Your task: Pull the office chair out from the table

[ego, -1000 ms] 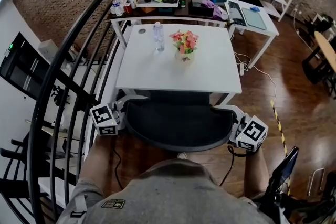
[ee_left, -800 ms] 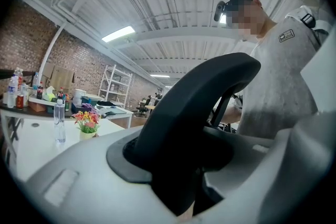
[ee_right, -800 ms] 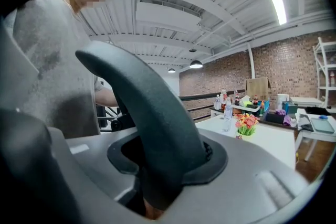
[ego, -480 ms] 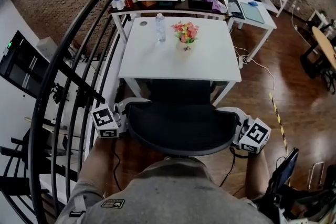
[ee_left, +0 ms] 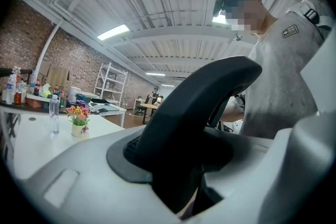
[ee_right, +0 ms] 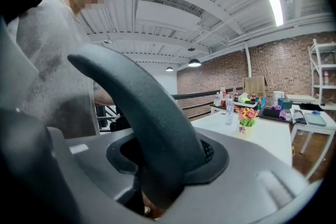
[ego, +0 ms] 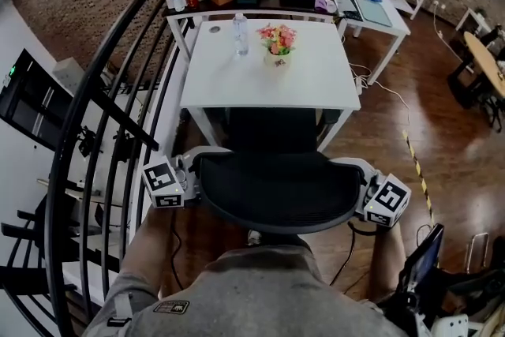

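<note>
The office chair's black backrest (ego: 276, 189) curves across the middle of the head view, just in front of my body, and its seat (ego: 272, 130) still reaches under the white table (ego: 316, 95). My left gripper (ego: 185, 173) clamps the backrest's left edge and my right gripper (ego: 365, 184) its right edge. In the left gripper view the black backrest frame (ee_left: 199, 113) fills the gap of the left gripper (ee_left: 184, 191). The right gripper (ee_right: 152, 186) holds the same frame (ee_right: 152, 118); its jaws have just eased open a little, with the frame still between them.
A water bottle (ego: 241, 35) and a small flower pot (ego: 277, 43) stand on the table. A black stair railing (ego: 102, 106) runs close along the left. A cluttered dark table (ego: 237, 0) and a white desk (ego: 383, 16) stand behind. Wooden floor lies to the right.
The chair and both grippers have come back toward me, away from the table. More of the seat shows in front of the table's edge.
</note>
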A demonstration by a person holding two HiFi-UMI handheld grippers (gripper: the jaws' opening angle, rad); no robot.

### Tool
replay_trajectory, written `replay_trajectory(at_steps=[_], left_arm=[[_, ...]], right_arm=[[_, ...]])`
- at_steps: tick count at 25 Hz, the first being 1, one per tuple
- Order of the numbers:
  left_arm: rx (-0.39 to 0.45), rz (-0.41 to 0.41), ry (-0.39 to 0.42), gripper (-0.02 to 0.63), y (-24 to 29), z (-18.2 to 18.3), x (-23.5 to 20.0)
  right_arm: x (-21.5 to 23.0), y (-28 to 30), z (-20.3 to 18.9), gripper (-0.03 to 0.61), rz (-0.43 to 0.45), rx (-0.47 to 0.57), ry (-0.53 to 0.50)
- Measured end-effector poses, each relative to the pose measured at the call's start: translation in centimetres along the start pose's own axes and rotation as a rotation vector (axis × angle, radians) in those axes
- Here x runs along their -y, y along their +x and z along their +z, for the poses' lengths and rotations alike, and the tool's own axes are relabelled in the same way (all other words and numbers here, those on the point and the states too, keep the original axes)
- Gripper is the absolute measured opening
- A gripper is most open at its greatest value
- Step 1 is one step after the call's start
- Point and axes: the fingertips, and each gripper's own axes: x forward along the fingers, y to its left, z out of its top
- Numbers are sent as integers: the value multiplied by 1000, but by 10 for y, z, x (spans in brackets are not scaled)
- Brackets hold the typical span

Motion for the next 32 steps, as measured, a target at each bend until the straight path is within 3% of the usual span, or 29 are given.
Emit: replay_trajectory(at_steps=[15, 32], left_arm=[[-23, 16, -21, 195, 7, -8, 44], [14, 83, -21, 199, -15, -14, 126]], right_arm=[[-26, -25, -11, 175, 59, -33, -33], [-103, -57, -14, 163, 111, -11, -63]])
